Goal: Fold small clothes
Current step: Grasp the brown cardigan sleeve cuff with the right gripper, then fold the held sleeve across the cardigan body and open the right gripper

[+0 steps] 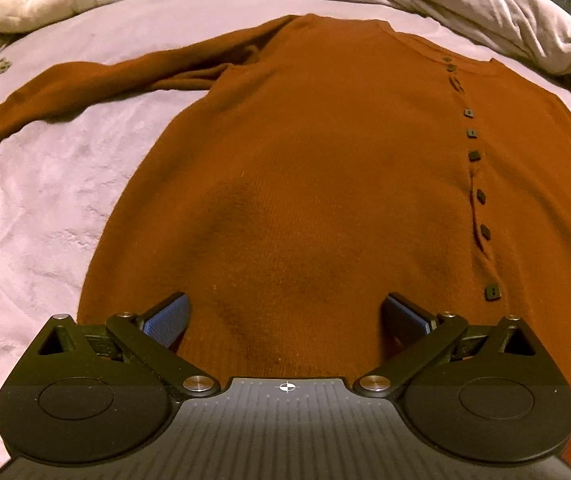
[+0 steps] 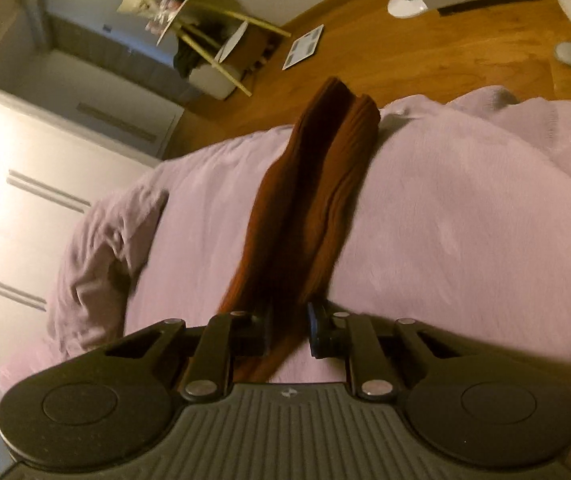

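Lying flat and face up on the bed point(image 1: 37, 208), the rust-brown cardigan point(image 1: 325, 184) has its button row point(image 1: 473, 156) running from the near hem to the far neckline; that is its long axis in the left wrist view. The left tongs point(image 1: 285, 320) stand wide apart over the near hem, holding nothing, with the body of the garment stretching straight ahead of them. One sleeve point(image 1: 97, 88) trails off to the far left, away from the body.

The right tongs point(image 2: 289, 328) are drawn close together on the other sleeve point(image 2: 313, 200), whose bunched knit runs between the pads and straight away toward the far edge of the bed. Judgement: that sleeve lies in line with the right tongs, so the right hand is placed to carry it across onto the body, while the left is nearer the hem.
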{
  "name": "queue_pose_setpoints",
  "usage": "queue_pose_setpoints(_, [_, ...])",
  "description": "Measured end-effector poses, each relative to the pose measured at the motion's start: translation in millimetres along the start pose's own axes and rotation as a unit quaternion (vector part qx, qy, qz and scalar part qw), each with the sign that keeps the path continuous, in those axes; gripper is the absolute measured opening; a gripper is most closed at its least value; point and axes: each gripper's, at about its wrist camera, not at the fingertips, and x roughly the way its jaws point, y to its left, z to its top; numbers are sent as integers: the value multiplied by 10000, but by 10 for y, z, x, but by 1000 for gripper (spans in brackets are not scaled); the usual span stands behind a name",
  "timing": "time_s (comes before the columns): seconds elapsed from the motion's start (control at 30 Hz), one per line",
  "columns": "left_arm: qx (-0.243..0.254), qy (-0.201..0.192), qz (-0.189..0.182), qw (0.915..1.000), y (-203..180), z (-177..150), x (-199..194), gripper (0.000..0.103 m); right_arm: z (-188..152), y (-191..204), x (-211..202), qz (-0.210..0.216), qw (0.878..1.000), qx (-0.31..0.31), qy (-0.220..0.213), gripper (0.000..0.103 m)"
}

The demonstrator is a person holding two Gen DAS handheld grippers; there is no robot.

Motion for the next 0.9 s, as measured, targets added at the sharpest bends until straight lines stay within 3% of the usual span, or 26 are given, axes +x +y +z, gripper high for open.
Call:
queue_pose_setpoints(0.17, [54, 21, 65, 10000, -13, 6, 10, 103, 95, 216, 117, -260, 9978, -611, -86, 16])
queue_pose_setpoints(0.27, [49, 90, 16, 9999, 6, 36, 2, 103, 85, 309, 111, -330, 9964, -774, -58, 7])
queue_pose_setpoints(0.37, [27, 29, -104, 9999, 54, 58, -58, 103, 51, 400, -19, -289, 9957, -859, -183, 6])
queue_pose_setpoints(0.43, [52, -56, -268, 9996, 75, 88, -112, 103, -67, 656, -154, -233, 9891, -1415, -329, 6])
queue_pose_setpoints(0.5, [26, -132, -476, 9988, 89, 130, -163, 103, -271, 1024, -276, -169, 9738, -2217, -471, 6])
queue_pose_setpoints(0.6, [2, -281, -887, 9957, 81, 229, -261, 103, -818, 1668, -417, 364, 9318, -3583, -449, 6])
queue_pose_setpoints(0.7, [47, -462, -1296, 9905, 53, 338, -349, 103, -1632, 2180, -469, 957, 8600, -5008, -183, 6])
queue_pose_setpoints(0.77, [39, -518, -1606, 9856, 46, 422, -380, 103, -2233, 2340, -447, 1285, 8058, -5778, 187, 7])
queue_pose_setpoints(0.8, [38, -528, -1757, 9830, 23, 467, -382, 103, -2487, 2355, -424, 1342, 7843, -6047, 366, 9])
queue_pose_setpoints(0.83, [48, -530, -1908, 9802, 15, 511, -375, 103, -2743, 2332, -392, 1373, 7661, -6248, 618, 11])
queue_pose_setpoints(0.9, [113, -514, -2240, 9732, -29, 610, -332, 103, -3050, 2238, -350, 1351, 7530, -6360, 1015, 16])
